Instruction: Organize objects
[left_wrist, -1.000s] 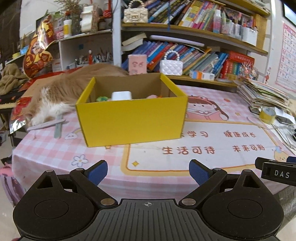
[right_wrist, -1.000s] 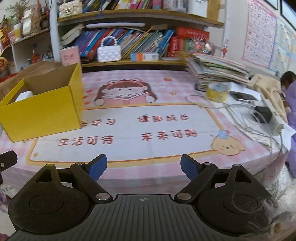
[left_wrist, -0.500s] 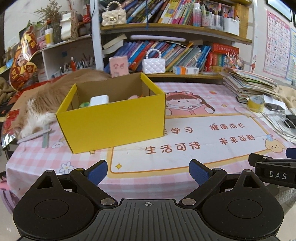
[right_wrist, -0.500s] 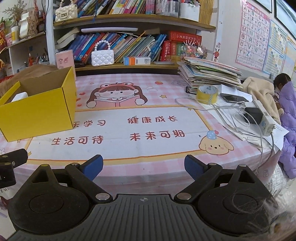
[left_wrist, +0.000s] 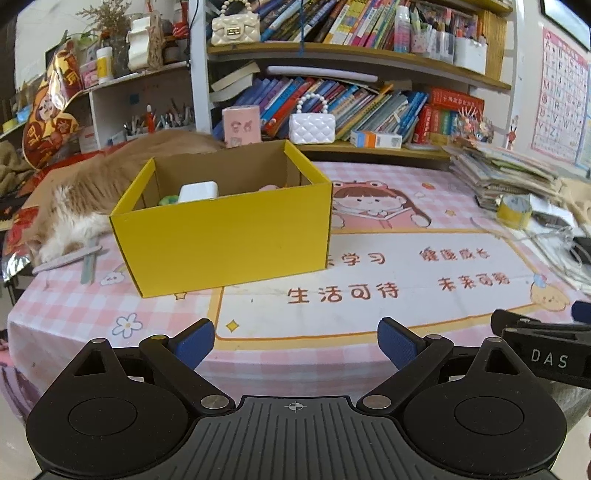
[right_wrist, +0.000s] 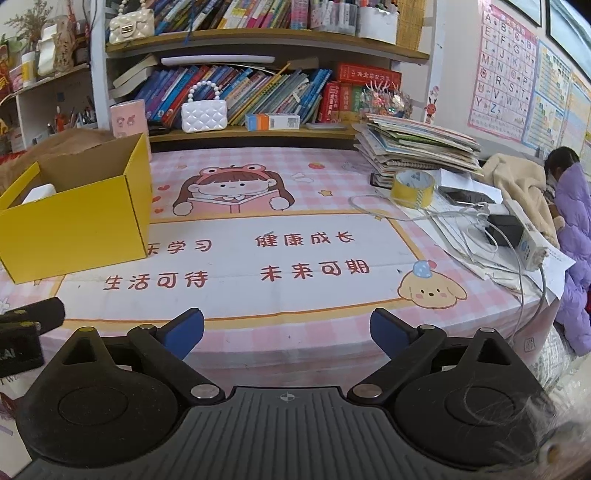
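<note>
My left hand-held gripper (left_wrist: 295, 341) sits wide, nothing between the pads. My right hand-held gripper (right_wrist: 288, 330) is opening, also empty. Both hang off the table's (left_wrist: 332, 325) near edge. Yellow box (left_wrist: 225, 236) stands left of centre on the table: holds a white block (left_wrist: 198, 191), something green, something pink; front wall hides the rest. Furry animal (left_wrist: 92, 192) lies behind it, partly covered.

Yellow box (left_wrist: 225, 240) contents — mostly hidden behind its front wall; cat's (left_wrist: 92, 199) head behind the box.
</note>
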